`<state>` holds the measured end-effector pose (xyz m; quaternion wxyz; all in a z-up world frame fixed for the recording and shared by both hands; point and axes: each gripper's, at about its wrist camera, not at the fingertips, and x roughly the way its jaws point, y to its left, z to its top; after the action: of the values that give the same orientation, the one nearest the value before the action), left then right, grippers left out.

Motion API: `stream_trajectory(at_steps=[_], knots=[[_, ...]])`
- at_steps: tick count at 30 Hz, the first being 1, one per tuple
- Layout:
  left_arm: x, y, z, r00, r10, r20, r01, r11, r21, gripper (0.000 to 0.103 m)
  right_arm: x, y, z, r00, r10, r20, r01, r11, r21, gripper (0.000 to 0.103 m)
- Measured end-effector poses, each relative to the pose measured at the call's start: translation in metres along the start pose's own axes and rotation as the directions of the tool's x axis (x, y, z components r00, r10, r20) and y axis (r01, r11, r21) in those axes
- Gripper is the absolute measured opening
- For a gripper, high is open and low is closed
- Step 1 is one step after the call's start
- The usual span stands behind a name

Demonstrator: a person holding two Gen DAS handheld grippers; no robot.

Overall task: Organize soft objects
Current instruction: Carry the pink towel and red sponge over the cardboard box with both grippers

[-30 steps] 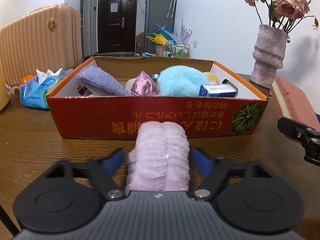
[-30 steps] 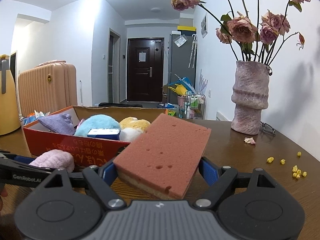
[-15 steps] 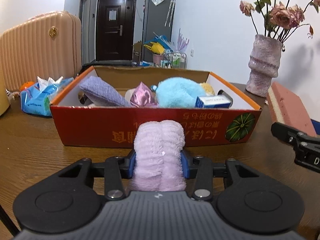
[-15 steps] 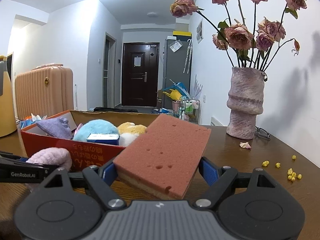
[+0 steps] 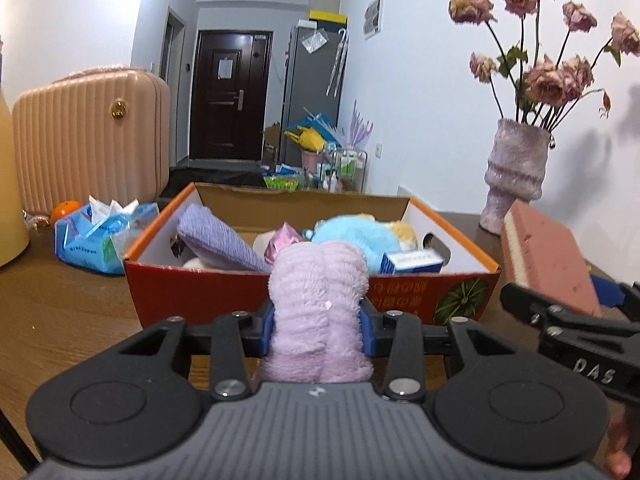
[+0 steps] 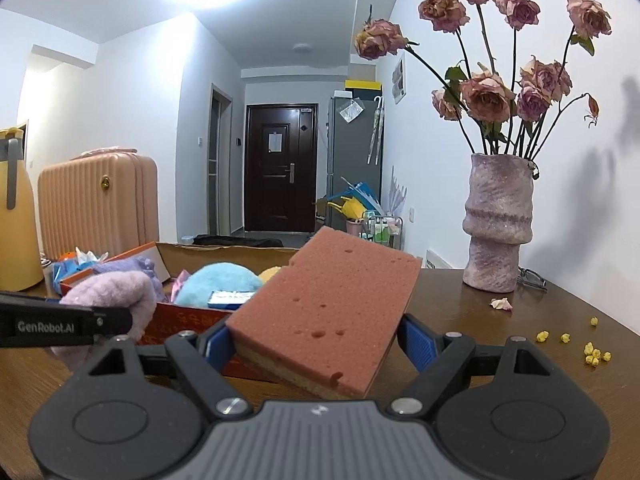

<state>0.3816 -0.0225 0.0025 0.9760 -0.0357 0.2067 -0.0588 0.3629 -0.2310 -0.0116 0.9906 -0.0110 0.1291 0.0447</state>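
Lilac fleece now sits pinched between the fingers of our left gripper [image 5: 318,330]: a second ago those blue pads stood wide on either side of the rolled towel [image 5: 318,312], and in the left wrist view they have closed in until they dent its sides, with the roll raised a little against the red front wall of the cardboard box [image 5: 192,292]. We judge the pickup done and the carry into the box next. Counting in this view, we see one lilac towel in hand, and inside the box one purple cloth [image 5: 218,242], one pink shiny piece [image 5: 282,240], one blue plush [image 5: 352,236], one yellow plush [image 5: 402,230] and one small blue-and-white carton [image 5: 414,262]; one tissue pack [image 5: 100,240] lies on the desk [image 5: 60,320] to the left. In the right wrist view, our right gripper [image 6: 316,344] has not altered: its fingers stand wide yet press both edges of one pink sponge [image 6: 332,308], held tilted above the desk just beside the box. One vase [image 6: 498,226] of dried roses stands well apart on the right, with one fallen petal [image 6: 501,304] near it.
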Motion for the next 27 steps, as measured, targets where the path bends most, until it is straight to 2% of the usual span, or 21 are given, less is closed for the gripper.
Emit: stream_trajectory(at_steps=[15, 27], knots=[[-0.021, 0.008, 0.02, 0.993, 0.029, 0.118, -0.028, 1.0, -0.012, 0.04, 0.002, 0.024, 0.009, 0.998, 0.009, 0.065, -0.01, 1.0, 0.015, 0.084], [-0.013, 0.023, 0.039, 0.978, 0.09, 0.19, -0.086, 0.996, -0.033, 0.04, 0.016, 0.049, 0.021, 0.992, 0.02, 0.128, -0.02, 1.0, -0.001, 0.084]])
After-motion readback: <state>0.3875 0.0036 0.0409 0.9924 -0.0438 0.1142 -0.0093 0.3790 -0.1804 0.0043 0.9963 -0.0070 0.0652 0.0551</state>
